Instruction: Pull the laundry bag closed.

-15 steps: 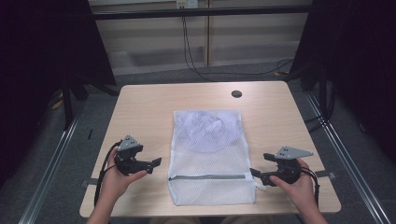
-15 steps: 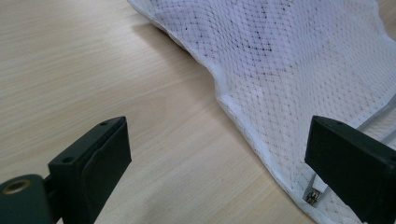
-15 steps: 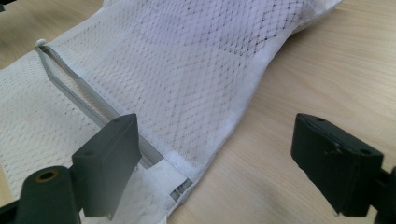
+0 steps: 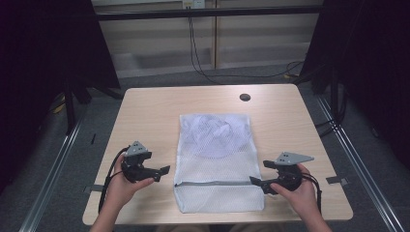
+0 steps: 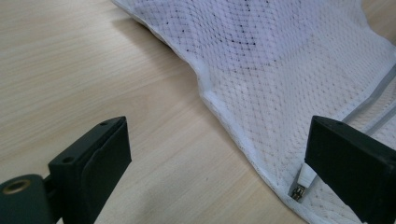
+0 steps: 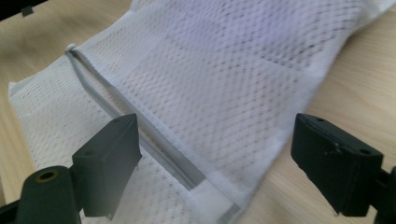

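Left tool [image 4: 162, 173] jaws apart, nothing between, hovering just beside left edge of white mesh bag [image 4: 218, 159], near zipper pull [image 5: 299, 185]. Right tool [image 4: 260, 175] jaws apart, empty, at bag's right edge beside grey zipper [image 4: 217, 183]. Bag lies flat at centre of wooden surface [image 4: 150, 116], zipper running across near end. Small dark disc [image 4: 245, 97] on far part of surface, well apart from bag.

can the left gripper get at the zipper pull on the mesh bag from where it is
Probably yes: the left gripper is open beside the mesh bag, and the zipper pull lies just ahead near one of its fingers, nothing between.
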`<control>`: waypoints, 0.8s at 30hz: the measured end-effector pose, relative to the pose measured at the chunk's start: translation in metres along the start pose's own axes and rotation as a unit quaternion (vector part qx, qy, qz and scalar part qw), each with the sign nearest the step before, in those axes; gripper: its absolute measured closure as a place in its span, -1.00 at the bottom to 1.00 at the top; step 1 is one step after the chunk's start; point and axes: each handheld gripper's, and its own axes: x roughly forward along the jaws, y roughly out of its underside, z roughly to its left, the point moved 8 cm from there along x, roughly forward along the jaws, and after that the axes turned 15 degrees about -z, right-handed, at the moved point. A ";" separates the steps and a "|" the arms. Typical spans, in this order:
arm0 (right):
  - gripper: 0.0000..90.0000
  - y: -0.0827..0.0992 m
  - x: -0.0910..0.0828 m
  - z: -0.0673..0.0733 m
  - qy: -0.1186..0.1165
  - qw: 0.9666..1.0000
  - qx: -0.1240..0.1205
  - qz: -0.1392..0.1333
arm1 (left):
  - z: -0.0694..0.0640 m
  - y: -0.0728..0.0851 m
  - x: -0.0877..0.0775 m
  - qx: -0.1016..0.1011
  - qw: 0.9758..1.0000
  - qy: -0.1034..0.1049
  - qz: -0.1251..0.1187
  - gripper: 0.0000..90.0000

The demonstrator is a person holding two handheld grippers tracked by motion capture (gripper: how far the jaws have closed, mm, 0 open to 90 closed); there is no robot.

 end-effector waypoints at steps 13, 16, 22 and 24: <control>-0.65 -0.011 0.024 0.021 -0.016 1.000 -0.003 0.008 | -0.003 0.001 0.001 0.004 1.000 0.006 0.007 -0.85; -0.65 -0.013 0.028 0.025 -0.020 1.000 -0.002 0.008 | -0.003 0.001 0.000 0.004 1.000 0.009 0.006 -0.84; -0.65 -0.013 0.042 0.037 -0.028 0.999 -0.001 0.015 | -0.005 0.001 0.000 0.004 1.000 0.013 0.007 -0.84; -0.65 -0.014 0.046 0.041 -0.033 0.999 -0.001 0.019 | -0.005 0.000 -0.001 0.003 1.000 0.014 0.005 -0.84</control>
